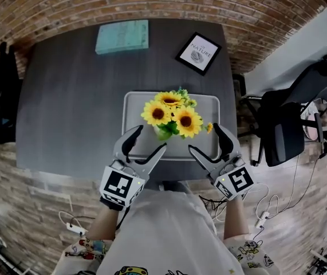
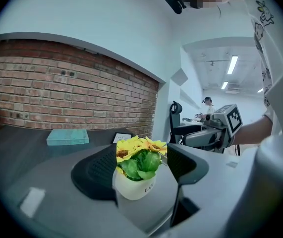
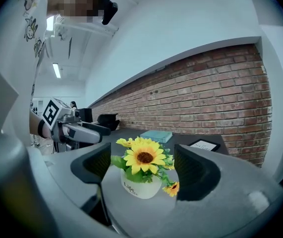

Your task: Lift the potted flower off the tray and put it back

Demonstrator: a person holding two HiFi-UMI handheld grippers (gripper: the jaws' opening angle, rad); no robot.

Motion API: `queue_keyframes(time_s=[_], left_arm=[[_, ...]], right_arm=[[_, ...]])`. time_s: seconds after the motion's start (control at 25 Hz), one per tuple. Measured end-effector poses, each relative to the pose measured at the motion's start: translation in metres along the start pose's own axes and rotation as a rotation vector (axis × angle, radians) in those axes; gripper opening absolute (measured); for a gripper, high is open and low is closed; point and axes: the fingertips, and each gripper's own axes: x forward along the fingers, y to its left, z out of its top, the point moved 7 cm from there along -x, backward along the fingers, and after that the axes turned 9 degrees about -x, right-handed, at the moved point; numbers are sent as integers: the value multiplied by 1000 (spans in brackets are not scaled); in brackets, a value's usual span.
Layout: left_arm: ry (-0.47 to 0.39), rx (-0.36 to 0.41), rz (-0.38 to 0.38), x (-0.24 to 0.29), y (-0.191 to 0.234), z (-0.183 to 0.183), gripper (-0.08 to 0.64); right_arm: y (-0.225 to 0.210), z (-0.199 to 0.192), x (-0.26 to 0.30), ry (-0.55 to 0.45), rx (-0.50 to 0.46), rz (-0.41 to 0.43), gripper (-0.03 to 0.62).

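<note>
Brick wall (image 1: pixel 152 4) behind a dark counter (image 1: pixel 66 96); potted flower (image 1: pixel 172 118) sits on the tray (image 1: pixel 136 103), left tool (image 1: pixel 149 140) and right tool (image 1: pixel 204 137) beside it, jaws apart.

The pot (image 3: pixel 140 186) is finished in a smooth white, ceramic-like material with a slight sheen. The tray (image 1: pixel 133 105) is seen as smooth, matt grey. The table (image 1: pixel 66 96) is surfaced in dark matt material. The wall (image 2: pixel 57 88) is formed of rough brick.

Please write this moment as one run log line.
stage: before grasp | potted flower: on tray | left gripper: open | right gripper: open
</note>
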Motion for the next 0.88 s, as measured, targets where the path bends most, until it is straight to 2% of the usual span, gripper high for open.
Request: queue_keyframes(time_s=[0.52,0.88], left_arm=[[64,4,-77,23,11,-41,387],[104,37,-113,40,20,-60,411]], right_arm=[[-4,-37,22,68,-32,77,416],[-3,-58,38,95,-63,125,417]])
